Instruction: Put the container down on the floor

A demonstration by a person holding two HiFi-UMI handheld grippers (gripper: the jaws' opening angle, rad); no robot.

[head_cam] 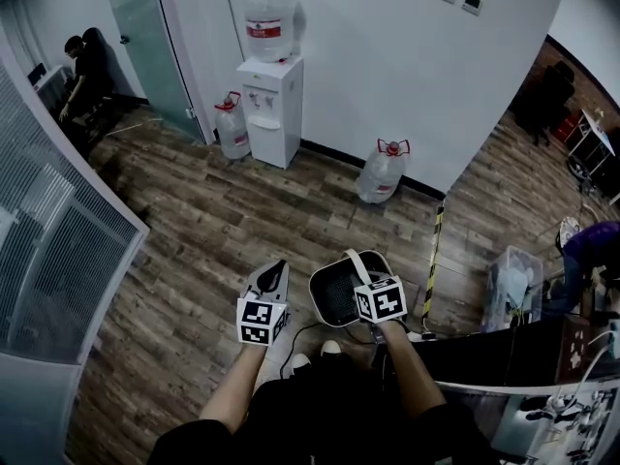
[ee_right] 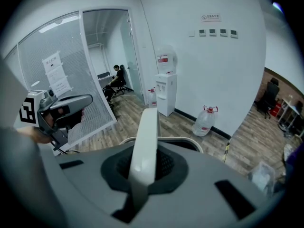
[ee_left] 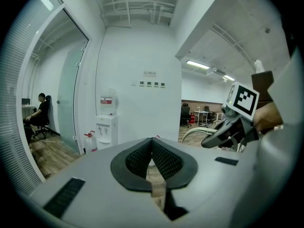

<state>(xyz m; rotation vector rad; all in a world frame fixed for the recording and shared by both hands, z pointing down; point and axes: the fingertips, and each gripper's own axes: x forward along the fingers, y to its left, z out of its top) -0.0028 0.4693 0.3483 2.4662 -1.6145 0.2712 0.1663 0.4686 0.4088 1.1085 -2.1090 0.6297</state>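
Upright, the container (head_cam: 334, 298) hangs mouth-up from the right gripper (head_cam: 368, 277).

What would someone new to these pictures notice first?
First, the white-rimmed container low in the middle of the head view, its handle clamped in the right gripper. The left gripper beside it is shut and empty. Farther off, a water dispenser stands against the white wall.

place: office | cues: water dispenser (head_cam: 271, 114), glass door (head_cam: 145, 37), seated person (head_cam: 85, 66), wood-look floor (head_cam: 194, 231)
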